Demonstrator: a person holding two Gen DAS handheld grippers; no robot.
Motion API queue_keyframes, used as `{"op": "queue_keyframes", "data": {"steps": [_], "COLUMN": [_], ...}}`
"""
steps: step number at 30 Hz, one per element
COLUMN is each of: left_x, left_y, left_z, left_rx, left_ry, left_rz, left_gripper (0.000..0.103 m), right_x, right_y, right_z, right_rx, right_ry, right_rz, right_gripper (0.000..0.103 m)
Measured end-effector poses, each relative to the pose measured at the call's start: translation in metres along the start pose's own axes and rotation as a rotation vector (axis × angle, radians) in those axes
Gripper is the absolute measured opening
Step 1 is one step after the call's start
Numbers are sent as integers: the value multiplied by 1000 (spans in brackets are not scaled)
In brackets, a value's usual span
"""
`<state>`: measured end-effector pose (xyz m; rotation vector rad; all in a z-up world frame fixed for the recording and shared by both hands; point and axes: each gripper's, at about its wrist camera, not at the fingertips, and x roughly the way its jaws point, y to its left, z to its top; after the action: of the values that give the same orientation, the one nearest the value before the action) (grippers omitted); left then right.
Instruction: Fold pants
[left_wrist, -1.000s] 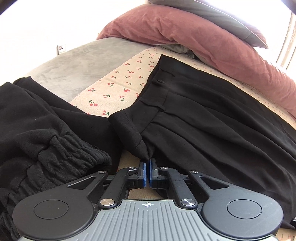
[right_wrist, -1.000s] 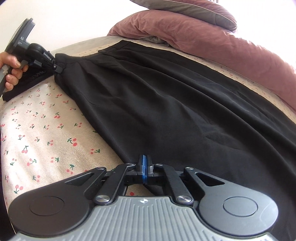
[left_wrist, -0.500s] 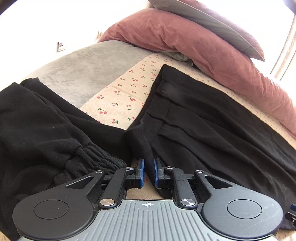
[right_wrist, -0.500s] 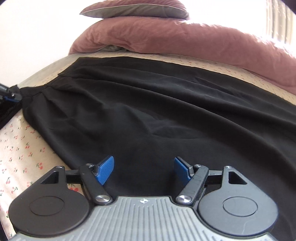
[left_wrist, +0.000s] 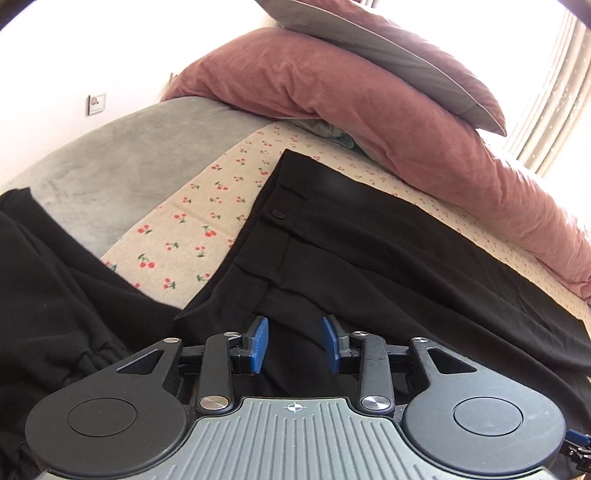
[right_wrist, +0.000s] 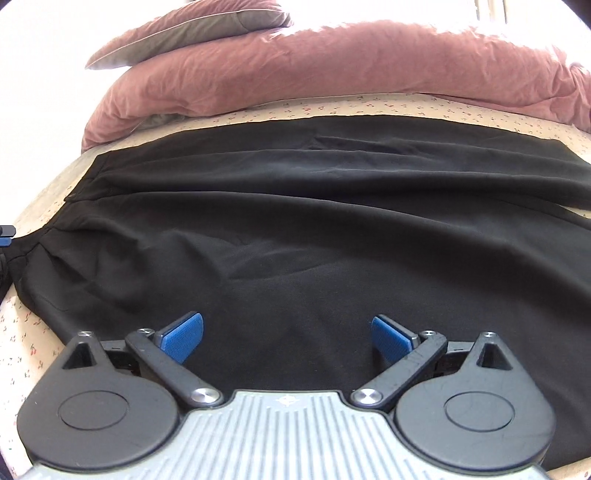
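Black dress pants (left_wrist: 388, 258) lie flat on the cherry-print sheet, folded lengthwise, waistband with a button (left_wrist: 277, 214) at the left end. My left gripper (left_wrist: 294, 343) hovers over the near waistband corner, its jaws opening, blue pads clear of the cloth. In the right wrist view the same pants (right_wrist: 314, 229) spread across the bed. My right gripper (right_wrist: 287, 334) stands over the near edge of the leg, jaws still opening wide, nothing pinched between them. The left gripper's tip (right_wrist: 6, 236) shows at the far left edge there.
A second black garment with an elastic cuff (left_wrist: 48, 295) lies to the left. A pink duvet (left_wrist: 369, 110) and a grey pillow (left_wrist: 388, 48) are piled at the back of the bed. A grey blanket (left_wrist: 110, 155) covers the far left. Cherry-print sheet (left_wrist: 192, 229) shows between the garments.
Both grippers have let go of the pants and their jaws have spread. The left one has lifted off the waistband corner, which now lies flat. The right one has slid right along the leg.
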<state>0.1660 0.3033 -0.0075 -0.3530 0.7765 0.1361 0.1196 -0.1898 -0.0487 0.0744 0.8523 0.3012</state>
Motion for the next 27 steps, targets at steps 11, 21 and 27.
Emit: {"op": "queue_keyframes", "data": {"steps": [11, 21, 27], "left_x": [45, 93, 77], "left_y": [-97, -96, -77], "left_z": [3, -14, 37], "left_rx": [227, 215, 207], "left_ry": [-34, 91, 19], "left_rz": [73, 63, 125], "left_gripper": [50, 50, 50], "right_x": [-3, -4, -24], "right_y": [-47, -96, -159], "right_z": [14, 23, 59], "right_rx": [144, 172, 214], "right_ry": [-26, -3, -77], "right_rz": [-76, -180, -276], "right_gripper": [90, 90, 90]}}
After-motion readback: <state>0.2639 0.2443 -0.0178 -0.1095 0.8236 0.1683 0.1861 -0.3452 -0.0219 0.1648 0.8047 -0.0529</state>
